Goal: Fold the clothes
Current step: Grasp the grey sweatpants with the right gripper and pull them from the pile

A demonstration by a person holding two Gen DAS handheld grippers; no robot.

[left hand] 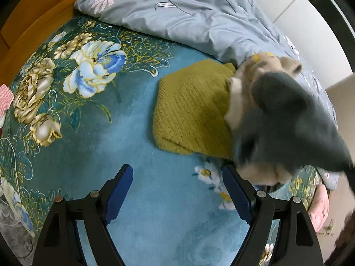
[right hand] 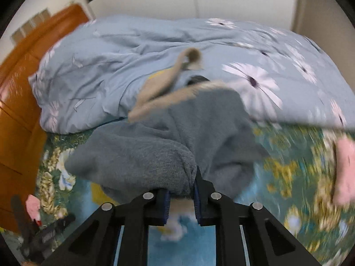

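Note:
A grey fleece garment with cream lining (right hand: 155,146) hangs bunched from my right gripper (right hand: 181,196), which is shut on its edge. In the left wrist view the same garment (left hand: 286,119) is blurred and lifted in the air at the right. It partly covers a folded olive-green knit sweater (left hand: 190,108) lying on the teal floral bed sheet (left hand: 133,199). My left gripper (left hand: 177,191) is open and empty, low over the sheet in front of the sweater.
A crumpled light-blue floral duvet (left hand: 177,15) lies across the far side of the bed and shows in the right wrist view (right hand: 133,51). An orange wooden headboard (right hand: 20,102) stands at the left. A pink item (right hand: 345,173) lies at the bed's right edge.

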